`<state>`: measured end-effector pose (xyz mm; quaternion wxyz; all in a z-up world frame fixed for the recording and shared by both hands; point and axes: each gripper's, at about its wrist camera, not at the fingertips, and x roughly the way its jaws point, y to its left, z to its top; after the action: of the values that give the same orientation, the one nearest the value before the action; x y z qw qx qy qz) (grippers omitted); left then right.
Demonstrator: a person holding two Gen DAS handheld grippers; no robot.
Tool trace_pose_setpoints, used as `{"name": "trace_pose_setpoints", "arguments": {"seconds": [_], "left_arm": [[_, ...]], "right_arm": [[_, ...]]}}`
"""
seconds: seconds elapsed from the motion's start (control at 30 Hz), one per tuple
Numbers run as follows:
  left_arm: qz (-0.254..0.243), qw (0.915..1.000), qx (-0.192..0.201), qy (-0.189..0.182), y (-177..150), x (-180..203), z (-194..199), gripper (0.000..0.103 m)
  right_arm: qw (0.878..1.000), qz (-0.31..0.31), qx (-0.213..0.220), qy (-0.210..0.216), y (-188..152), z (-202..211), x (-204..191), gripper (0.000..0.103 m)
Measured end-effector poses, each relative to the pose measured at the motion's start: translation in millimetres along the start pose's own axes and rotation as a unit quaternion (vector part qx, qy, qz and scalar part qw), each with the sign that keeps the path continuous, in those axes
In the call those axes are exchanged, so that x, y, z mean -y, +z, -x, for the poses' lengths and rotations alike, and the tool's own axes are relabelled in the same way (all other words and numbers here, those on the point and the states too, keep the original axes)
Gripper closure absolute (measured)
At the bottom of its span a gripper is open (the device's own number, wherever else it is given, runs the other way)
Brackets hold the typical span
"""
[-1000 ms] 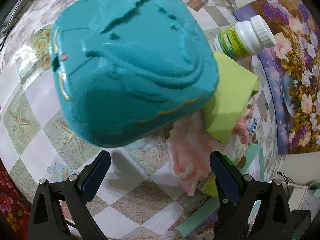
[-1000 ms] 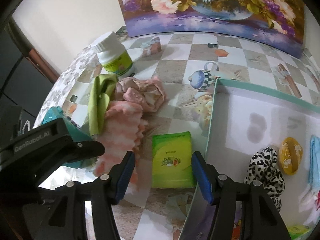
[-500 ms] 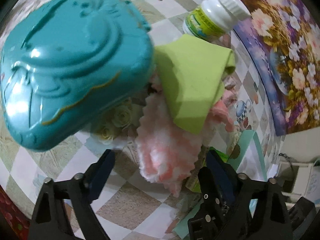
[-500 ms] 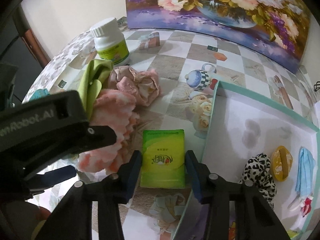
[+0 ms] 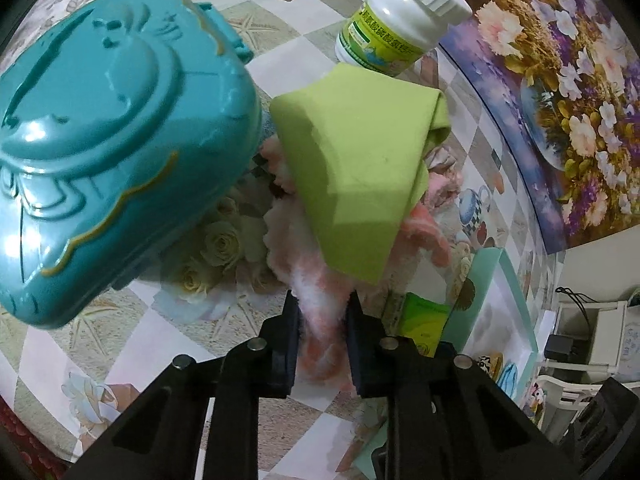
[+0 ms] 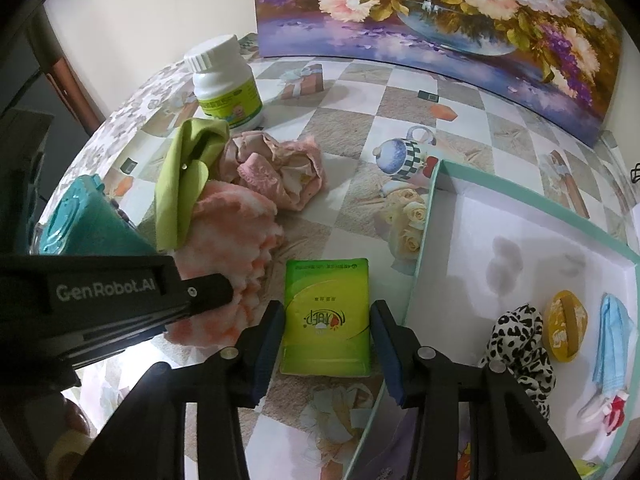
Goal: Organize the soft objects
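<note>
Teal-rimmed box [image 6: 436, 208], white inside, stands at the right of the checked tablecloth [image 6: 360, 92] and already holds a leopard-print scrunchie [image 6: 516, 344], a yellow pad [image 6: 566, 330] and a blue face mask [image 6: 612, 344]; by that count the sorting is partly done, with four soft items left outside. Pink towel [image 5: 320, 320]: fluffy, mottled pink and white, scalloped edge, heaped just beside the box; left gripper [image 5: 323, 308] is closing on its near corner, pile bulging between the pads, towel not yet lifted. Green cloth [image 5: 352, 176]: smooth, matte, folded to a wedge, draped over the towel's far end, likely to slide off when the towel rises. Pink fabric [image 6: 276, 168]: thin, crumpled, lace-edged, touching the towel and cloth. Tissue pack [image 6: 326, 316]: flat, glossy green film, rectangular, lying between towel and box; right gripper [image 6: 326, 336] straddles it, jaws just beside its long edges, and whether the pads press it I cannot tell. Hard items, presumably not for the box: teal plastic case [image 5: 108, 152], embossed and shiny, and a white bottle [image 6: 224, 84] with ribbed cap and green label. Floral painting [image 6: 440, 12] leans behind.
</note>
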<state>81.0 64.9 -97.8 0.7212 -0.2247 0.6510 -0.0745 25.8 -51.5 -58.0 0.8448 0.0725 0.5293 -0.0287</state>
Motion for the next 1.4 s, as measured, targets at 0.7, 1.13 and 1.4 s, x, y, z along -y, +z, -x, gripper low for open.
{"name": "trace_pose_setpoints", "arguments": {"seconds": [0.7,1.13,1.4], "left_arm": [[-0.002,0.9998,-0.018,-0.001,-11,-17,15,0.089],[0.023,0.9992,-0.031,0.001,-11,-29,18,0.089],[0.018,0.9993,-0.031,-0.009,-12,-27,22,0.089]], "right_arm": [[0.996,-0.064,-0.012,0.056,-6,7,14,0.073],[1.000,0.012,-0.019,-0.014,-5,0,-23,0.054],[1.000,-0.013,-0.010,-0.001,-4,14,-16,0.077]]}}
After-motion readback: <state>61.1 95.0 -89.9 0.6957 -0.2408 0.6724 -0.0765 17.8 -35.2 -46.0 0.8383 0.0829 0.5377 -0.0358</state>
